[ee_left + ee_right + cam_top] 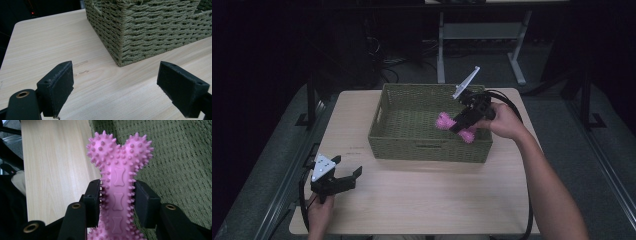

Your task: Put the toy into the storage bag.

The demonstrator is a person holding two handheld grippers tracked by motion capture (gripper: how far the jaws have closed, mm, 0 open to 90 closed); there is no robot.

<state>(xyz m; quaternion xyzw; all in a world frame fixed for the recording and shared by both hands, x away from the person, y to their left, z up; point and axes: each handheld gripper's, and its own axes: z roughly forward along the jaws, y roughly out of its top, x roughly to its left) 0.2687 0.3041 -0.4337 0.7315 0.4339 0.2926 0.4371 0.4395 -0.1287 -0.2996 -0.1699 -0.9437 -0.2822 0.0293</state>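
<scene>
A pink spiky bone toy (pixel 455 128) hangs over the right front part of the green woven basket (pixel 412 147). My right gripper (pixel 463 120) is shut on the toy's shaft. In the right gripper view both pads press the sides of the bone toy (pixel 119 182), whose knobbed end points away over the basket's woven floor (pixel 175 157). My left gripper (pixel 343 172) rests low over the table's front left, open, with nothing between its fingers. In the left gripper view that gripper (pixel 116 85) faces the basket's near corner (pixel 120 37).
The light wood table (pixel 422 195) runs wide in front of the basket. Table edges lie close to the left hand. Dark floor and a metal desk frame (pixel 482 45) stand beyond the far edge.
</scene>
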